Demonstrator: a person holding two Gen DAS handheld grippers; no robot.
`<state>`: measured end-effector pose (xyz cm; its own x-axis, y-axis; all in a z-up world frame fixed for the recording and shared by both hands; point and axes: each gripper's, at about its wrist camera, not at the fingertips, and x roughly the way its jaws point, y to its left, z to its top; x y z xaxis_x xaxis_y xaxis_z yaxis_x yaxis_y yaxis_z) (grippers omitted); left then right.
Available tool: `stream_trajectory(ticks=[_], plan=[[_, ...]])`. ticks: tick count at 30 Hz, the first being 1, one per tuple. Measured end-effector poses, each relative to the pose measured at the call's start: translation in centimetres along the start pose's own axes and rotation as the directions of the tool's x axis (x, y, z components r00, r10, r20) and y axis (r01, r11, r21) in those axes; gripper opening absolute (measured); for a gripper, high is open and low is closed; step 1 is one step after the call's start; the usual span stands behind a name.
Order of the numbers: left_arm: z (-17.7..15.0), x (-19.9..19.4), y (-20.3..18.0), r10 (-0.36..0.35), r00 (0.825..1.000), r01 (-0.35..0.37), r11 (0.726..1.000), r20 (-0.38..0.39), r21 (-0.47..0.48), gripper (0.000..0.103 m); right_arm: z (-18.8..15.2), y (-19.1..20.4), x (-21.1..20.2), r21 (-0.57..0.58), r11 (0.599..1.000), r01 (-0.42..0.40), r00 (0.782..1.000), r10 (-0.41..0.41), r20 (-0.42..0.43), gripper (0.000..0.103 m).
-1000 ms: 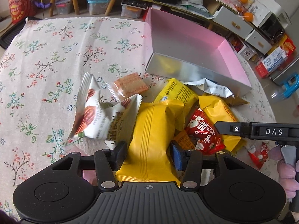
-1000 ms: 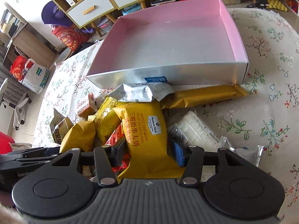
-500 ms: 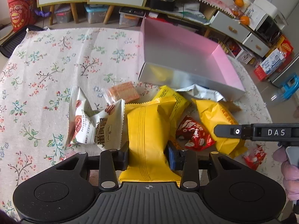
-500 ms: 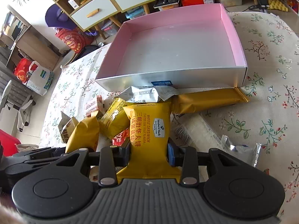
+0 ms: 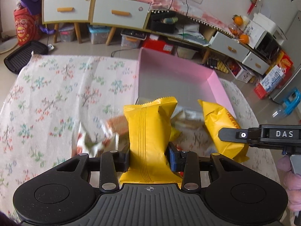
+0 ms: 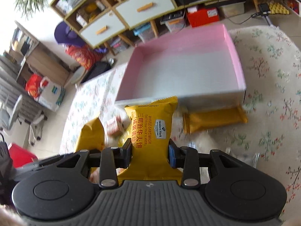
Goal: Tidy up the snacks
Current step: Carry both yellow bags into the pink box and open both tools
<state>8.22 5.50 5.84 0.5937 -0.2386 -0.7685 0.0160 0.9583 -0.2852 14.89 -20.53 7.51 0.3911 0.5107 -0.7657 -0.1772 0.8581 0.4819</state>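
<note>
two grippers | left gripper (image 5: 148, 159) clamps plain yellow packet (image 5: 148, 131) | right gripper (image 6: 149, 154) clamps waffle packet (image 6: 151, 131)

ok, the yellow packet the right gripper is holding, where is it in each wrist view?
Left wrist: the waffle sandwich packet is right of centre, clamped under the right gripper's black bar, back side showing.
Right wrist: it stands bottom centre, printed side up, pinched in the right gripper.
Shared landmark: the pink box, just behind the packet in both views.
</note>
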Motion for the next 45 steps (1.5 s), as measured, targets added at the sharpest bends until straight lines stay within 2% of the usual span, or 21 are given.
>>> stream_trajectory(ticks=[7,13,17,23,26,30,34,39,42,45], plan=[[4.4,2.5,-1.8,0.015,1.0,-0.016,0.999,0.026,0.032,0.035,1.7,-1.4,-0.1,0.05,0.999,0.0,0.997,-0.004,0.083,0.034],[7.8,5.5,-3.8,0.035,0.997,-0.042,0.994,0.067,0.101,0.035,2.6,-2.9,-0.2,0.066,0.997,0.039,0.982,-0.05,0.18,0.034],[8.8,8.0,-4.2,0.051,0.995,-0.058,0.995,0.081,0.087,0.035,3.5,-4.0,0.3,0.078,0.994,0.076,0.972,-0.092,0.218,0.034],[8.4,11.5,-4.9,0.1,0.99,-0.113,0.983,0.095,0.142,0.036,4.6,-4.3,1.2,0.063,0.996,0.069,0.961,-0.083,0.262,0.034],[7.8,12.5,-4.9,0.102,0.989,-0.118,0.978,0.104,0.169,0.036,4.8,-4.3,2.0,0.045,0.997,0.058,0.96,-0.068,0.273,0.034],[6.6,13.3,-5.1,0.131,0.989,-0.144,0.967,0.074,0.208,0.036,4.6,-4.1,2.8,0.015,0.995,0.096,0.958,-0.096,0.27,0.034],[5.7,12.8,-4.9,0.133,0.989,-0.145,0.966,0.072,0.214,0.036,4.4,-4.2,3.0,0.006,0.992,0.124,0.959,-0.121,0.255,0.034],[4.9,11.9,-5.1,0.138,0.989,-0.146,0.959,0.047,0.244,0.036,4.5,-4.0,2.9,0.006,0.993,0.12,0.961,-0.118,0.252,0.034],[4.7,11.6,-4.8,0.142,0.989,-0.147,0.963,0.039,0.224,0.036,4.6,-3.7,3.1,0.0,0.994,0.114,0.961,-0.11,0.252,0.034],[4.7,11.3,-4.7,0.143,0.987,-0.155,0.962,0.069,0.226,0.037,4.5,-3.3,3.3,-0.022,0.992,0.122,0.961,-0.112,0.252,0.034]])
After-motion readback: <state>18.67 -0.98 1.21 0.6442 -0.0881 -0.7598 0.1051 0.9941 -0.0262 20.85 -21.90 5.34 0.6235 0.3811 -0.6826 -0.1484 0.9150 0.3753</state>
